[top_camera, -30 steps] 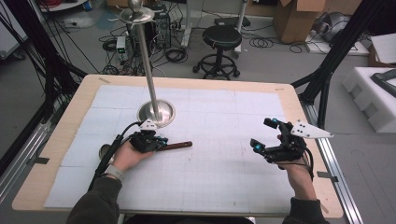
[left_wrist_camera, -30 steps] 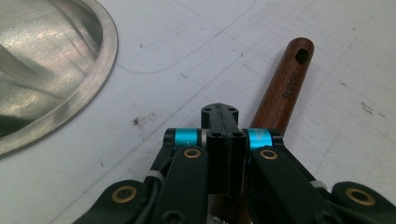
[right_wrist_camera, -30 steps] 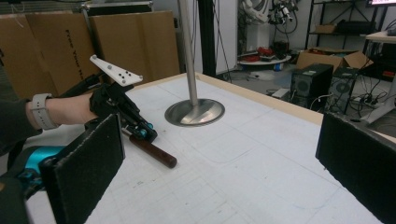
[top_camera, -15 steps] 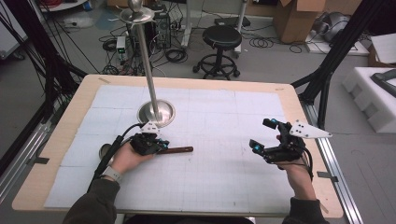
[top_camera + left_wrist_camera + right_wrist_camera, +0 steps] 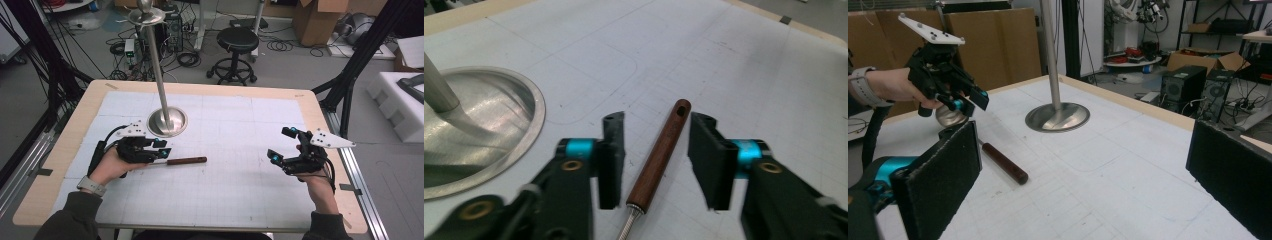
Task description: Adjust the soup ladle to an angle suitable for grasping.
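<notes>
The wooden handle (image 5: 659, 155) lies loose between the left gripper (image 5: 656, 160)'s jaws, which have just been opening.

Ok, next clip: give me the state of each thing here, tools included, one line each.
Wooden-handled utensil: lying flat on the table mat, handle between the left tool's jaws, not gripped.
Left tool: jaws have just been opening, open, apart from the handle on both sides.
Right tool: open, nothing between its jaws, held above the mat.
Metal stand: upright, its round base on the mat beside the left tool.
</notes>
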`<state>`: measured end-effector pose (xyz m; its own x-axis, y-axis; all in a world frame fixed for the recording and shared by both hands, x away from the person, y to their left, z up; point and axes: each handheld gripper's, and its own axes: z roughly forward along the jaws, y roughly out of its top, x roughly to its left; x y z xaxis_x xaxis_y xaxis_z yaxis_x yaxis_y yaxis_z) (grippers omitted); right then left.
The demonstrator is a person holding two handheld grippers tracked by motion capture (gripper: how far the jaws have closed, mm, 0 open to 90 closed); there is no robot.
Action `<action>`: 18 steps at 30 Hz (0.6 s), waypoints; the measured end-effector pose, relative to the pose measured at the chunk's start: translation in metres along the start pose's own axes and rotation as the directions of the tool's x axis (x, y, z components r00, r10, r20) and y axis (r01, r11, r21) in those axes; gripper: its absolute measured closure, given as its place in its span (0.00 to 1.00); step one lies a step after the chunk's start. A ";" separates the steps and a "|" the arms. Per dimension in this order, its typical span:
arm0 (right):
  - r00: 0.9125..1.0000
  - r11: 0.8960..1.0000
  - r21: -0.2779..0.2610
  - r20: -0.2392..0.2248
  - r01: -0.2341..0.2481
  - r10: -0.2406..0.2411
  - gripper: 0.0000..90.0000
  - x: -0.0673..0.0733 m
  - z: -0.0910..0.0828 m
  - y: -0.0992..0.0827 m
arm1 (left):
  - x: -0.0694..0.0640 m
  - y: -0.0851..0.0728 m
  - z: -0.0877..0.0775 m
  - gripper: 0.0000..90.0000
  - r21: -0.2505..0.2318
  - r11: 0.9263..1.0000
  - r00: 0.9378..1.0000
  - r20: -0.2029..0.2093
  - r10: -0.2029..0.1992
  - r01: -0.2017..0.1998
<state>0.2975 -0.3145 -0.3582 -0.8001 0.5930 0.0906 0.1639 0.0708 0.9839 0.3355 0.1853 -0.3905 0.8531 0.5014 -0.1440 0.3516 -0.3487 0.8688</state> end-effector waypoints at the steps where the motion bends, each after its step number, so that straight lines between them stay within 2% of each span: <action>1: 1.000 1.000 -0.001 0.002 0.001 -0.001 0.00 0.000 0.000 0.000 | 0.000 0.000 -0.002 0.58 0.007 1.000 1.000 0.010 0.016 -0.016; 2: 1.000 1.000 0.000 0.001 0.003 -0.003 0.00 0.000 0.000 0.000 | 0.000 0.000 -0.002 0.53 0.007 1.000 1.000 0.010 0.016 -0.016; 3: 1.000 1.000 0.002 0.000 0.005 -0.005 0.00 0.000 0.000 0.000 | -0.001 -0.001 -0.005 0.47 0.007 0.997 0.996 0.039 0.082 -0.082; 4: 1.000 1.000 0.002 -0.002 0.006 -0.006 0.00 0.000 0.001 0.000 | -0.001 -0.001 -0.007 0.44 0.004 0.995 0.994 0.046 0.099 -0.099; 6: 1.000 1.000 0.004 -0.002 0.004 -0.004 0.00 0.000 0.000 0.000 | -0.001 0.001 -0.011 0.31 0.001 0.994 0.993 0.045 0.113 -0.113; 8: 1.000 1.000 0.003 -0.002 0.002 -0.002 0.00 -0.001 0.000 0.000 | -0.001 0.002 -0.014 0.26 -0.001 0.991 0.990 0.043 0.136 -0.136; 10: 1.000 1.000 0.002 -0.004 0.002 -0.002 0.00 -0.002 0.001 -0.001 | 0.000 0.002 -0.018 0.11 0.015 0.992 0.991 0.050 0.128 -0.129; 12: 1.000 1.000 0.002 -0.005 0.000 0.000 0.00 -0.003 0.001 -0.001 | 0.001 0.002 -0.021 0.09 0.061 0.986 0.987 0.032 0.156 -0.158; 14: 1.000 1.000 0.002 -0.005 -0.007 0.007 0.00 -0.004 0.003 -0.001 | 0.003 0.002 -0.024 0.05 0.110 0.979 0.985 0.014 0.169 -0.170; 17: 1.000 1.000 0.002 -0.004 -0.012 0.012 0.00 -0.005 0.005 -0.001 | 0.007 0.001 -0.027 0.02 0.162 0.973 0.986 0.004 0.164 -0.163; 18: 1.000 1.000 0.005 -0.005 -0.009 0.009 0.00 -0.005 0.006 -0.002 | 0.007 0.000 -0.027 0.02 0.174 0.973 0.988 0.000 0.153 -0.150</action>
<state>0.3048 -0.3131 -0.3611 -0.8017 0.5893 0.1003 0.1742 0.0697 0.9822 0.3314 0.2101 -0.3783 0.8969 0.4421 -0.0100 0.2810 -0.5524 0.7847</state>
